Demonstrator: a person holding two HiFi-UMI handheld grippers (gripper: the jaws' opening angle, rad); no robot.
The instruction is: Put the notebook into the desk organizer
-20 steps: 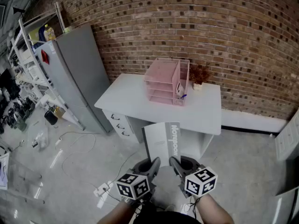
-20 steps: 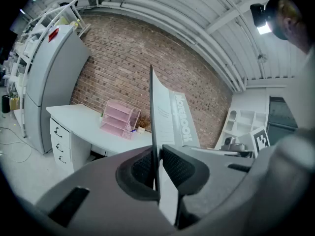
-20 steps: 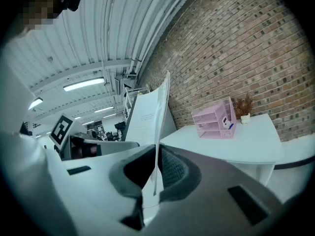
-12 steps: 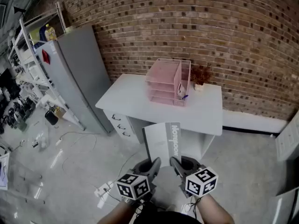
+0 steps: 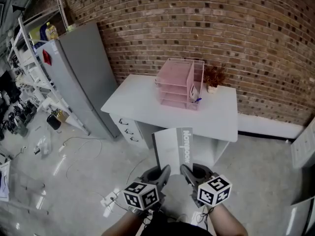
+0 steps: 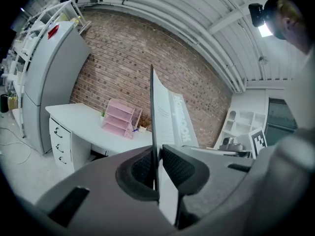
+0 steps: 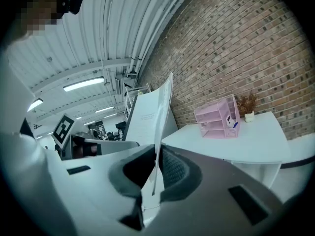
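While left gripper point(image 5: 163, 171) and right gripper point(image 5: 186, 171) clamp notebook point(image 5: 172, 149) | organizer point(image 5: 175, 83) on desk point(image 5: 137, 103)

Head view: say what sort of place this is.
Probably a workshop or lab: bare red brick wall, white metal shelving crowded with gear, loose cables across the pale floor.

The grey notebook point(image 5: 173, 149) is held low at centre; the pink desk organizer point(image 5: 179, 84) stands upright above it on the bench point(image 5: 138, 104).

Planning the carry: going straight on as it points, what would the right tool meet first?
Likely the desk, left of the organizer, its held notebook arriving first; or the wall behind if it passes above. Height unclear.
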